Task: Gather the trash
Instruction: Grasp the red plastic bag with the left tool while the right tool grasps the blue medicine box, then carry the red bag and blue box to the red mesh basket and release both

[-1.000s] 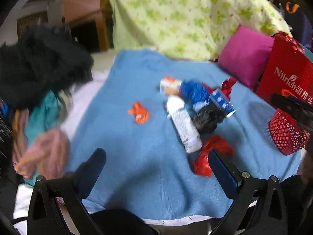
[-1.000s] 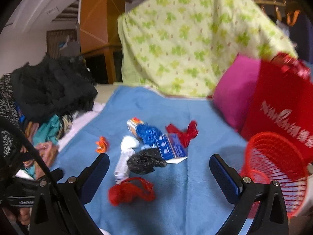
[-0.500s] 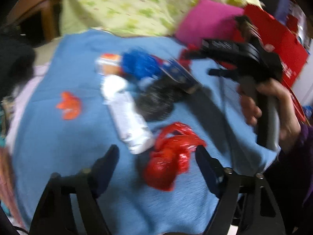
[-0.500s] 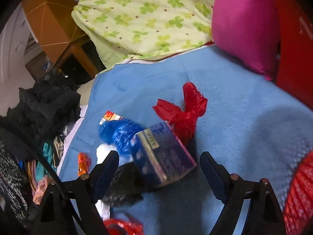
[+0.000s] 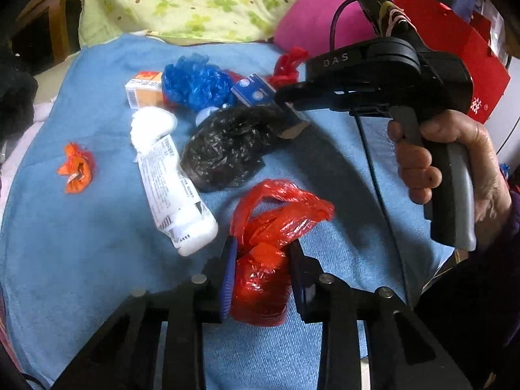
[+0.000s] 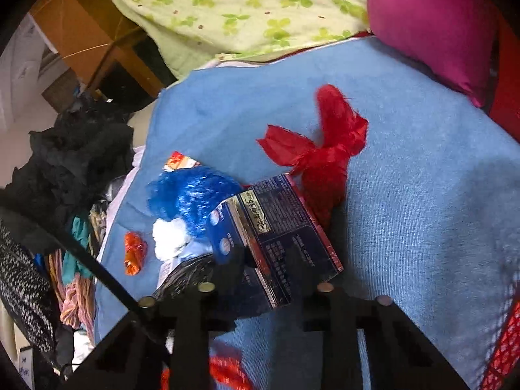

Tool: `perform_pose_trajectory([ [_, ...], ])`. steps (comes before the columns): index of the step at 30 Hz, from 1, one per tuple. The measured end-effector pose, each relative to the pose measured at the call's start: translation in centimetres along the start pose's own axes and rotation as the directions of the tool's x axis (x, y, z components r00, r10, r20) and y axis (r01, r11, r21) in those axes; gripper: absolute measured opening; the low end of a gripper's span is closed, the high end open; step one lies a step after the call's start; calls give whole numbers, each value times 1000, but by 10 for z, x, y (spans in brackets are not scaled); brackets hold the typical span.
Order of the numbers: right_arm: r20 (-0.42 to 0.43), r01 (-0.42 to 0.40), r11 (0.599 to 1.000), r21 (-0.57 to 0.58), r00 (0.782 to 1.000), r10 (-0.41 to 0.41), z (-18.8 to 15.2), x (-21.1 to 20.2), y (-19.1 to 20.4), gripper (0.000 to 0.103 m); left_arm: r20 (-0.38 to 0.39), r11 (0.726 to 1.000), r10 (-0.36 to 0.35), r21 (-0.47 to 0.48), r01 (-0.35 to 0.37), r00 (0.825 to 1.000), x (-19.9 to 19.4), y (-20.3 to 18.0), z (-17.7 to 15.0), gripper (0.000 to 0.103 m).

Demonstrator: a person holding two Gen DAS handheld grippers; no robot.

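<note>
Knotted red plastic bag (image 5: 260,279) pinched between the pads of the left gripper (image 5: 261,279), jaws just closed onto it, resting on the blue blanket (image 5: 97,260). Dark blue carton (image 6: 276,240) clamped in the right gripper (image 6: 269,276), jaws likewise just closed. Ahead of the left gripper: white tube (image 5: 172,188), black bag (image 5: 227,149), crumpled blue bag (image 5: 195,81), orange wrapper (image 5: 76,169) off left.

We see the crumpled red plastic bag (image 5: 260,279) lying on the blue knit blanket (image 5: 81,260), nearest us. Behind it sits the black plastic bag (image 5: 227,149), with the white squeeze tube (image 5: 172,188) at its left. Farther left lies the small orange wrapper (image 5: 76,169), apart.
</note>
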State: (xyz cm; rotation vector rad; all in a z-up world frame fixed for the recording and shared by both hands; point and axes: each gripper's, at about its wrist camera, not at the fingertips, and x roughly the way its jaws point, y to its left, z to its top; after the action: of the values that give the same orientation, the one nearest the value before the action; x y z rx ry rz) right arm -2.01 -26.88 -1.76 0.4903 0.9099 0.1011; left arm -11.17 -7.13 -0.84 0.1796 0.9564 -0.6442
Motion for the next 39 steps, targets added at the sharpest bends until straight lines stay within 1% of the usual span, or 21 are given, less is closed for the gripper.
perform_pose_trajectory([
  [4, 25, -3, 1000, 23, 1000, 3, -3, -8, -8, 27, 11, 1000, 16, 12, -16, 1000, -7, -1, -8, 31],
  [5, 25, -10, 1000, 22, 1000, 9, -2, -9, -9, 41, 11, 1000, 17, 8, -17, 1000, -10, 1, -10, 31],
  [6, 32, -9, 1000, 16, 999, 9, -2, -10, -9, 74, 11, 1000, 18, 4, -18, 1000, -10, 3, -10, 31],
  [7, 55, -3, 1000, 12, 998, 2, -2, -12, -9, 89, 12, 1000, 17, 3, -17, 1000, -12, 4, -11, 31],
  [8, 86, 10, 1000, 6, 996, -11, -2, -14, -9, 95, 15, 1000, 16, 4, -16, 1000, -15, 5, -11, 31],
  [10, 110, 14, 1000, -19, 994, -12, 0, -12, -6, 95, 20, 1000, 17, 6, -17, 1000, -20, 7, -11, 31],
  [12, 57, -1, 1000, -8, 998, 2, 2, 3, -7, 93, 28, 1000, 19, 3, -19, 999, -23, 10, -9, 31],
  [14, 6, 3, 1000, 2, 1000, -3, 3, 20, -6, 79, 37, 1000, 25, -3, -25, 999, -26, 14, -8, 31],
  [16, 1, 13, 1000, 1, 1000, -13, 2, 28, -3, 76, 47, 999, 35, -12, -34, 998, -35, 18, -7, 31],
  [17, 1, 1, 1000, 1, 1000, -1, 3, 28, 0, 70, 51, 999, 40, -18, -39, 998, -38, 19, -6, 31],
  [18, -5, -21, 1000, 0, 1000, 21, 4, 27, 3, 51, 55, 999, 44, -24, -43, 998, -40, 21, -5, 31],
  [19, -12, -43, 999, -1, 999, 43, 4, 25, 5, 41, 59, 998, 48, -32, -47, 997, -43, 24, -5, 31],
  [21, -32, -64, 998, -12, 997, 64, 2, 23, 11, 31, 70, 997, 62, -43, -59, 996, -48, 28, -2, 31],
  [25, 7, -31, 999, -22, 999, 31, -1, 16, 12, 33, 88, 994, 83, -75, -76, 993, -54, 41, 0, 31],
  [26, 16, -23, 1000, -14, 1000, 24, 1, 12, 10, 42, 90, 993, 89, -83, -82, 992, -55, 45, 0, 31],
  [27, 23, -20, 1000, -12, 1000, 20, 2, 10, 9, 74, 90, 992, 95, -90, -86, 991, -56, 48, 0, 31],
  [29, 77, -25, 1000, -15, 997, 26, 3, 5, 8, 94, 86, 991, 95, -106, -86, 992, -56, 54, 0, 31],
  [31, 89, -21, 1000, -18, 996, 23, 6, 8, 8, 94, 84, 990, 97, -111, -87, 992, -56, 56, 0, 31],
  [35, -13, -43, 997, 68, 999, 44, 9, 41, -2, 93, 80, 990, 93, -118, -83, 992, -58, 58, -3, 31],
  [37, -5, -27, 997, 75, 1000, 27, 10, 47, -2, 89, 81, 989, 96, -118, -86, 992, -59, 58, -3, 31],
  [39, 3, -70, 994, 87, 998, 70, 13, 45, 1, 71, 81, 988, 95, -129, -84, 992, -60, 61, -3, 31],
])
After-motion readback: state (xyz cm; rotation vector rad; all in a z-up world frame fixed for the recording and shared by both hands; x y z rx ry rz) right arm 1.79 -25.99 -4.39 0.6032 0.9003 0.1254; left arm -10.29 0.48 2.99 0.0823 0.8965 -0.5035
